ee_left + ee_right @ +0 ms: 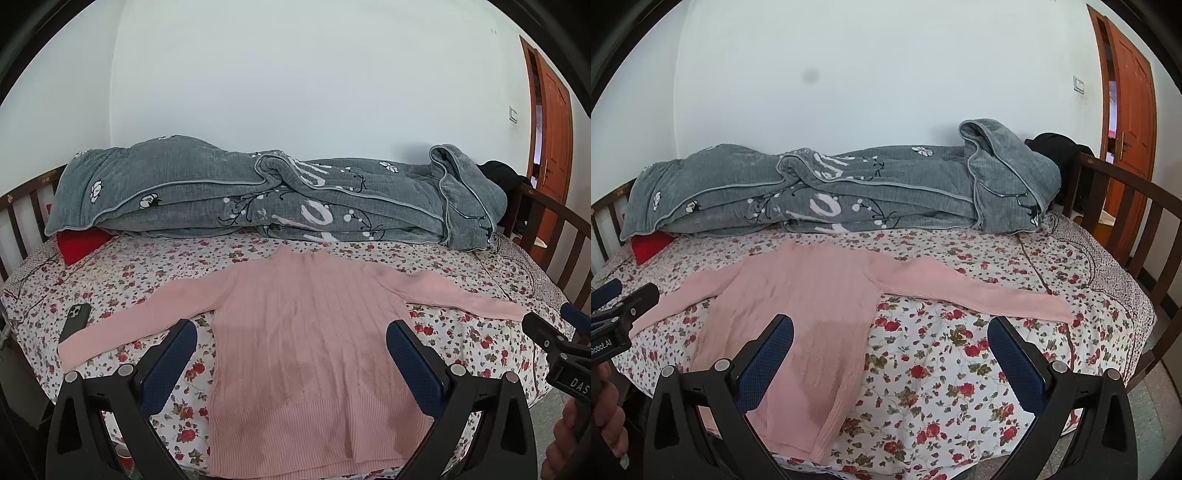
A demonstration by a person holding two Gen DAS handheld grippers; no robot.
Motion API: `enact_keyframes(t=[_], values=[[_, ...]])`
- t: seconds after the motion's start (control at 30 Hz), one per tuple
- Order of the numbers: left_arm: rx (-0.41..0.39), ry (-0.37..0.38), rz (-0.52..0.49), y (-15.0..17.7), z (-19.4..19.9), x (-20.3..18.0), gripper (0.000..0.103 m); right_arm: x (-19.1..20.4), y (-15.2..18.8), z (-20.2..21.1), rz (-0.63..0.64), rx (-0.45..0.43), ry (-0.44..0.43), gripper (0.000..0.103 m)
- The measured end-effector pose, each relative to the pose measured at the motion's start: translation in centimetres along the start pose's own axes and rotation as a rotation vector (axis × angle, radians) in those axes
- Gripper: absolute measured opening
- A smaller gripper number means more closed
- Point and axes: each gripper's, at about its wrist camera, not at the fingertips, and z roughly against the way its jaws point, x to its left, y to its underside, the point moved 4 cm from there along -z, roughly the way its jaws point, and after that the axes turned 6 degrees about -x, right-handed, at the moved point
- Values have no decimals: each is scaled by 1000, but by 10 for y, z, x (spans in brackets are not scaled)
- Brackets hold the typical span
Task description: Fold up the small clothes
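I have the pink sweater (314, 332) lying flat and face-up on the floral bedsheet (122, 273), its hem toward me at the near edge of the bed, its collar toward the far side and both sleeves spread out to either side. The body shows vertical ribbing with a few darker patches low on the front. My left gripper (291, 343) hangs above the lower part of the sweater with its jaws spread wide, the blue pads on either side of the body and nothing between them. My right gripper (890, 343) is likewise wide apart and empty, sitting over the sheet just right of the sweater's body, with the right sleeve (979, 291) stretched across the sheet beyond it. Each camera catches the other gripper at the edge of its view, with part of a hand (609, 417) on the handle. A dark phone (75, 321) lies on the sheet touching the left sleeve near its cuff. Behind the sweater, along the wall, a grey quilt (258, 192) is bunched in a long roll, a red cushion (79, 243) poking out from under its left end. Dark wooden bed rails (1126, 206) close both ends, and an orange-brown door (1130, 96) stands at far right.
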Motion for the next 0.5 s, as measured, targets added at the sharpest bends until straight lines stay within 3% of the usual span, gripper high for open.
enact_keyframes(t=[0.5], values=[[-4,2,10,0,4,2,103,3,-4,4,-9,-4,-3,103]])
